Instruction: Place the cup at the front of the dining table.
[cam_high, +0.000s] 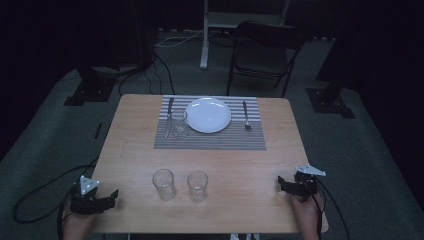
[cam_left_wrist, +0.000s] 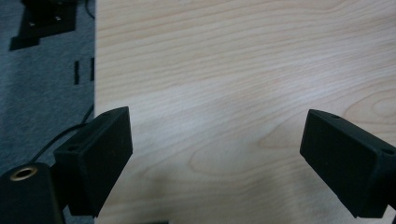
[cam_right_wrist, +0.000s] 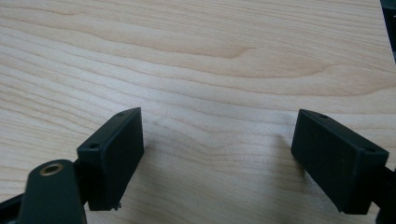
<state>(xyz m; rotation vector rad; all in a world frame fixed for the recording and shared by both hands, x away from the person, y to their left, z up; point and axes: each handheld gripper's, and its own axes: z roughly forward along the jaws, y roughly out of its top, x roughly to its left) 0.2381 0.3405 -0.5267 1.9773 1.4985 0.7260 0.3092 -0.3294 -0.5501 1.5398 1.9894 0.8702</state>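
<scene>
With both the left gripper (cam_high: 113, 194) and right gripper (cam_high: 281, 182) held wide and empty, the near glasses (cam_high: 163, 184) could be toppled if clipped sideways.

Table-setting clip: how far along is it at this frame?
Looks done: white round plate, knife, fork and one clear glass sit on the striped grey placemat. In hand: nothing; left gripper and right gripper are open, empty. Probably left: two clear tumblers at the near edge.
</scene>
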